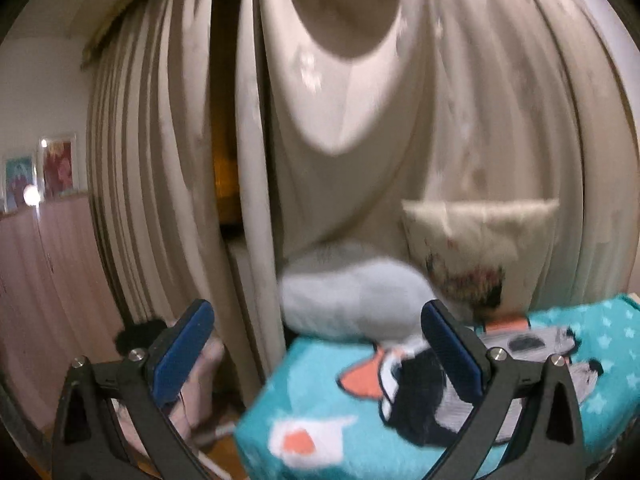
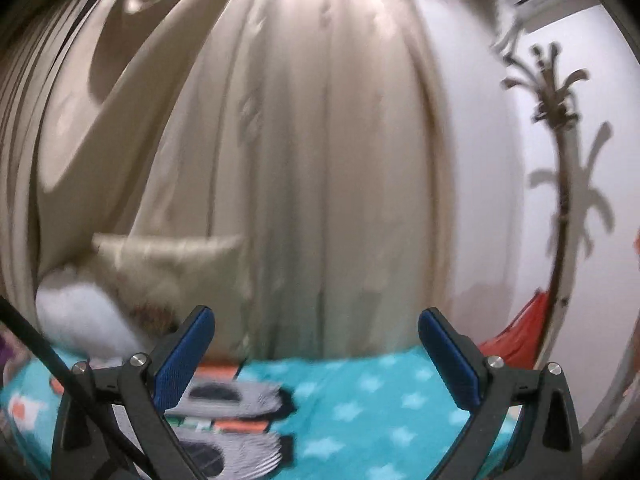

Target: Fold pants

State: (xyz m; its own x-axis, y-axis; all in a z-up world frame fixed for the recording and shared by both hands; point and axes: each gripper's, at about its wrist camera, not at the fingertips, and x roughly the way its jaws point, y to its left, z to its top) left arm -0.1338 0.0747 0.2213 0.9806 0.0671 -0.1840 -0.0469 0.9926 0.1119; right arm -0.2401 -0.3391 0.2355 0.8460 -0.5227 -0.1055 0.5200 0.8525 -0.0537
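The left gripper (image 1: pixel 318 354) is gaping wide, holding nothing, over a teal cartoon blanket (image 1: pixel 320 412) on the bed. The right gripper (image 2: pixel 316 360) is likewise spreading apart and empty. Pillows (image 1: pixel 476 240) are leaning against beige curtains (image 1: pixel 480 100). Pants are not identifiable.

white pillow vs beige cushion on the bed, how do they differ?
Colour: the white pillow is plain white; the beige cushion carries a dark and reddish print near its lower edge.
Shape: the pillow is rounded and puffy; the cushion is squarer with distinct corners.
Pose: the pillow lies low on the teal blanket; the cushion stands behind it by the curtain.
Shared: both sit at the blanket's far end, side by side.
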